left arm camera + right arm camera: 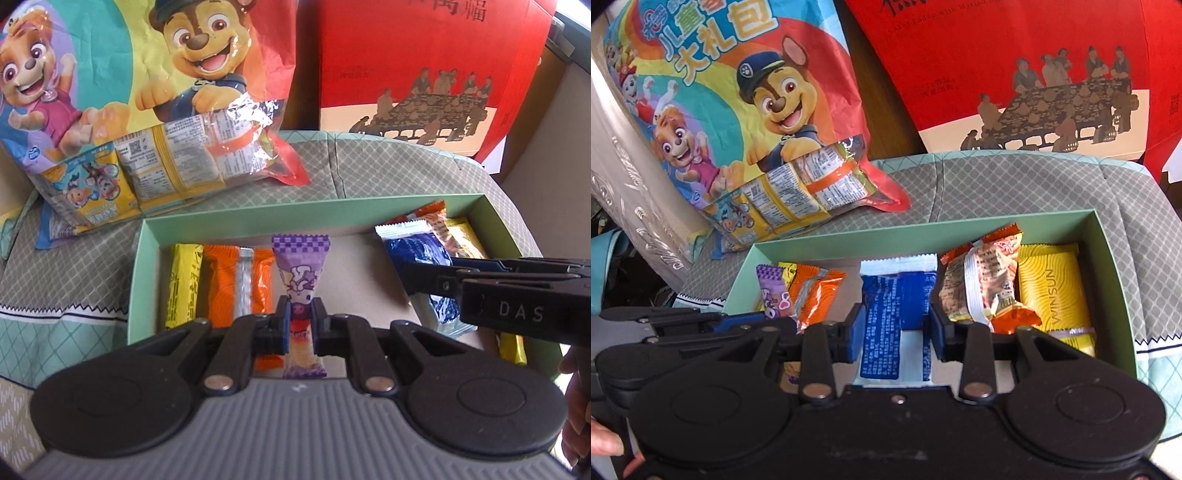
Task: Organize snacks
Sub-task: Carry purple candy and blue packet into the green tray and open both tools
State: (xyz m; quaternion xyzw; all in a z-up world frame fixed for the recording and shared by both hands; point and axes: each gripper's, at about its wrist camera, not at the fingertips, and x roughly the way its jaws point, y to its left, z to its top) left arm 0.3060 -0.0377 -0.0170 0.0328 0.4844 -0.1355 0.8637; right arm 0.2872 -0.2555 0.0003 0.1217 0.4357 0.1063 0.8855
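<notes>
A green open box lies on a patterned cloth. My left gripper is shut on a purple snack packet and holds it over the box's left part, beside a yellow packet and an orange packet. My right gripper is shut on a blue packet over the box's middle; it also shows in the left wrist view. An orange-wrapped packet and a yellow WINSUN packet lie at the box's right.
A large cartoon-dog snack bag leans behind the box at the left. A red gift box stands at the back right. The grey-green patterned cloth covers the surface.
</notes>
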